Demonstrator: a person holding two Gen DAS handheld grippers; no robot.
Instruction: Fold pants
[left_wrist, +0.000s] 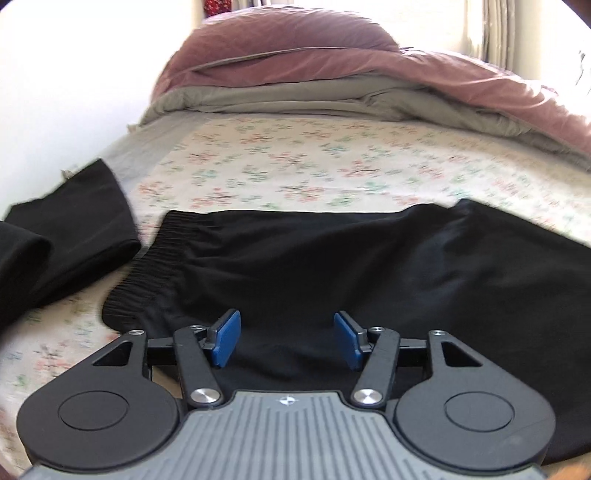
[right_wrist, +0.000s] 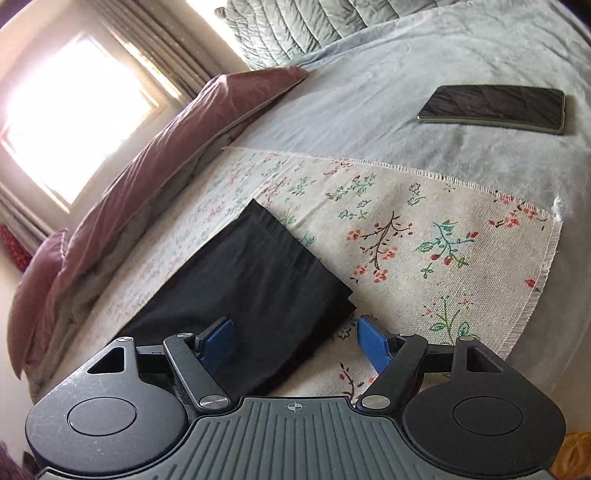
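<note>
Black pants (left_wrist: 332, 258) lie flat on a floral cloth (left_wrist: 295, 162) on the bed, with the elastic waistband (left_wrist: 147, 266) at the left. My left gripper (left_wrist: 287, 338) is open and empty just above the pants' near edge. In the right wrist view the leg end of the pants (right_wrist: 258, 280) lies on the floral cloth (right_wrist: 424, 240). My right gripper (right_wrist: 295, 341) is open and empty over the corner of the hem; its left pad (right_wrist: 219, 339) is over the fabric and its right pad (right_wrist: 373, 343) is over the cloth.
Another black garment (left_wrist: 55, 251) lies at the left beside the waistband. A pink and grey duvet (left_wrist: 332, 74) is piled at the back. A phone (right_wrist: 495, 107) lies on the grey bedsheet beyond the cloth. A pink pillow (right_wrist: 166, 158) and a bright window (right_wrist: 74, 110) are to the left.
</note>
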